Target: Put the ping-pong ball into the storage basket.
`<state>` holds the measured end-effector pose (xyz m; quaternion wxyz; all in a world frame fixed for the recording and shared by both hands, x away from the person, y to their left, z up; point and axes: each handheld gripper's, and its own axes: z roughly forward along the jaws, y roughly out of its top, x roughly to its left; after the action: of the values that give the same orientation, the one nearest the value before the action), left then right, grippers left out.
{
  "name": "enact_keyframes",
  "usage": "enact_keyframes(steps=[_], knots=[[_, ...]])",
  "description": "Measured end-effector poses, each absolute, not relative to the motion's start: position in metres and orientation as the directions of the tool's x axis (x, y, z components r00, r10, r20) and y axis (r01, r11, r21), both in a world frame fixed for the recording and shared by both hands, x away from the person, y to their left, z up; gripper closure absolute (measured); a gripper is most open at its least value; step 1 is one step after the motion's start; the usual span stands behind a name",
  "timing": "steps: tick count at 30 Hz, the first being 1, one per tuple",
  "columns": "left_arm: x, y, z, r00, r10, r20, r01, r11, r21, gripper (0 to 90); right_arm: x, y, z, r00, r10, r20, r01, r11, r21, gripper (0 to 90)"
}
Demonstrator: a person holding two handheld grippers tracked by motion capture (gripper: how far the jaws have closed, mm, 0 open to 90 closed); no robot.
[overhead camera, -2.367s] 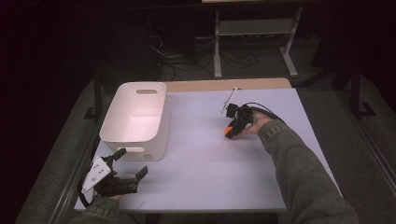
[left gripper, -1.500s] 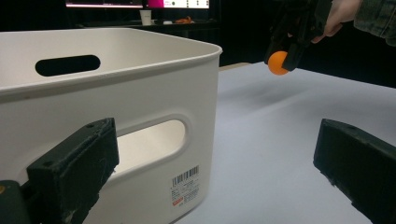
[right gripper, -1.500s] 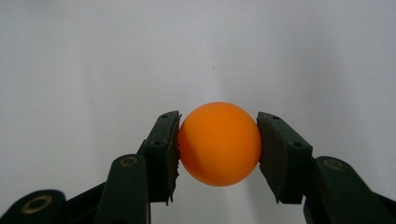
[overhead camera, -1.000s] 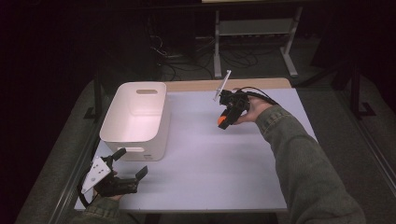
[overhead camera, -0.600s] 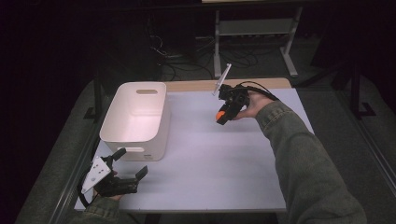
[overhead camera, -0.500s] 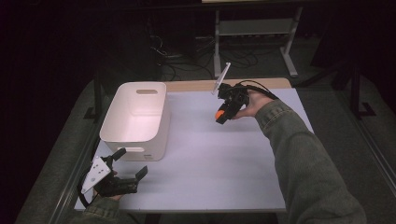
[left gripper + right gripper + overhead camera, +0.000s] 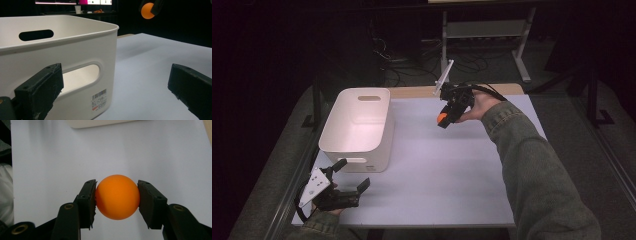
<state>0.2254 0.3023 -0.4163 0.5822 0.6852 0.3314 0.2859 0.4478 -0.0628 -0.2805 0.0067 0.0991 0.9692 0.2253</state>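
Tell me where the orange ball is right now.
The orange ball sits clamped between the right gripper's jaws, held above the white table toward its far side, to the right of the white bin.

Dark room, metal shelf rack (image 7: pixel 484 30) behind table (image 7: pixel 452 185)

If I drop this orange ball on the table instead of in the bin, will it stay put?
Probably not. The ball is a smooth sphere, so it would likely roll on the flat table. It looks light and hollow, so it may bounce. The right gripper pinches it only at two sides, so it may slip.
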Motion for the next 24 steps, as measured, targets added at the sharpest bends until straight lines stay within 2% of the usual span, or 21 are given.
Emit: enact_keyframes(steps=[24], knots=[[0.225, 0.302, -0.416, 0.621, 0.783, 0.001, 0.12, -0.097, 0.988, 0.0, 0.449, -0.037, -0.254, -0.988, 0.156, 0.005, 0.141, 0.883, 0.449, 50.0]])
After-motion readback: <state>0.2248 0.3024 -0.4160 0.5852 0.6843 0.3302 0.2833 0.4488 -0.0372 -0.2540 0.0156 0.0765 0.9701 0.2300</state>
